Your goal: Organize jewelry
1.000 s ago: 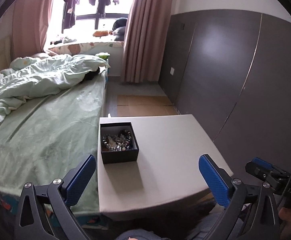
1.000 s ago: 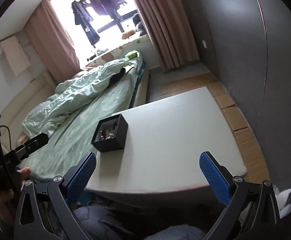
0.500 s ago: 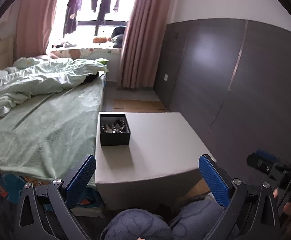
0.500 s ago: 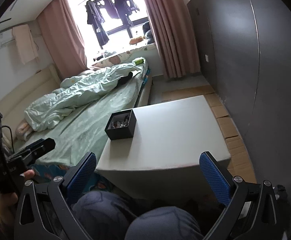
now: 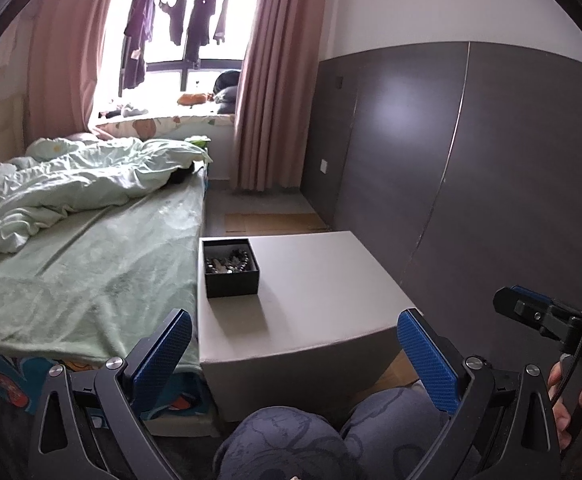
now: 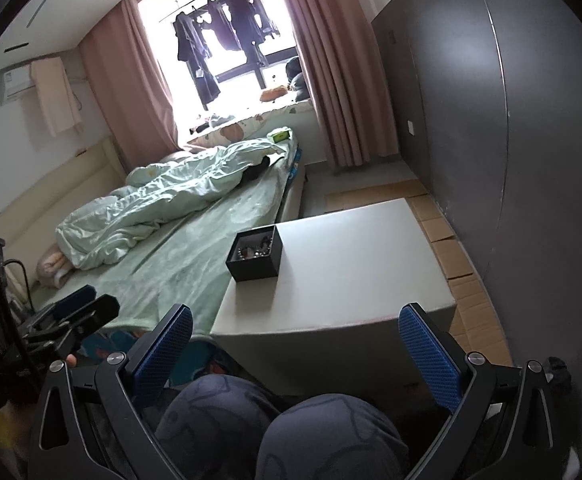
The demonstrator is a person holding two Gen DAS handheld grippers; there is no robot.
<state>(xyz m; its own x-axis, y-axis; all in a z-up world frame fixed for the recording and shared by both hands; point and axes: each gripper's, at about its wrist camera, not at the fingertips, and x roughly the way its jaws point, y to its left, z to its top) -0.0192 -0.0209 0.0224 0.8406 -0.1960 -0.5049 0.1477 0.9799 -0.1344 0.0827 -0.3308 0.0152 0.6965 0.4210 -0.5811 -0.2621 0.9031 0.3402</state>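
Both tools (image 5: pixel 294 354) (image 6: pixel 296 350) retreated beyond the table (image 5: pixel 323 280) edge.

Jewelry (image 5: pixel 227 262) pieces too small

I see blue textured pads (image 5: pixel 163 354) on black gripper frames. Jewelry box (image 5: pixel 231 268) black, table (image 5: pixel 331 292) plain light grey. Left: bed sheet (image 5: pixel 91 280) and duvet (image 5: pixel 71 184) pale green. Far: curtains (image 5: pixel 267 80) dusty pink. Right: wall panels (image 5: pixel 491 160) dark grey. Near: knees (image 6: pixel 283 432) in grey-blue patterned fabric.
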